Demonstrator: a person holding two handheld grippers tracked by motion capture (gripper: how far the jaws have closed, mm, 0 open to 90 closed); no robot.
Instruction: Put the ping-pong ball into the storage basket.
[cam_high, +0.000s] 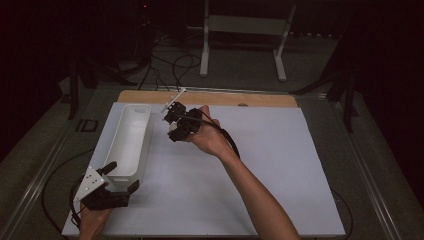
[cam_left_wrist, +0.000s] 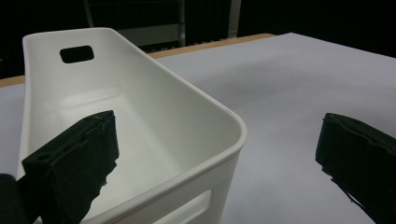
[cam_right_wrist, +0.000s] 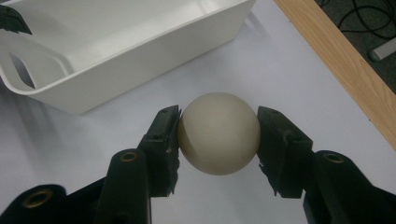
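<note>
Cream ball (cam_right_wrist: 218, 139): clamped between the two black jaws of the right gripper (cam_right_wrist: 218, 140), one pad on each side at its widest line, so the grip is centred and unlikely to squirt out. The ball sits just beside the white bin (cam_right_wrist: 116, 51), off its long wall, above the white table sheet (cam_right_wrist: 261, 60); whether it is lifted clear of the sheet I cannot tell. Judged reason for the hold: carrying the ball over the rim for a drop into the bin.

Left gripper (cam_high: 119, 181): jaws spread wide, holding nothing. They straddle the near end of the bin (cam_left_wrist: 140, 121), one jaw inside the wall, the other outside on the sheet, neither pressing. Judged purpose: steady the light bin against sliding.

Beyond the bin's far end, the table's wooden edge (cam_high: 260, 99).
</note>
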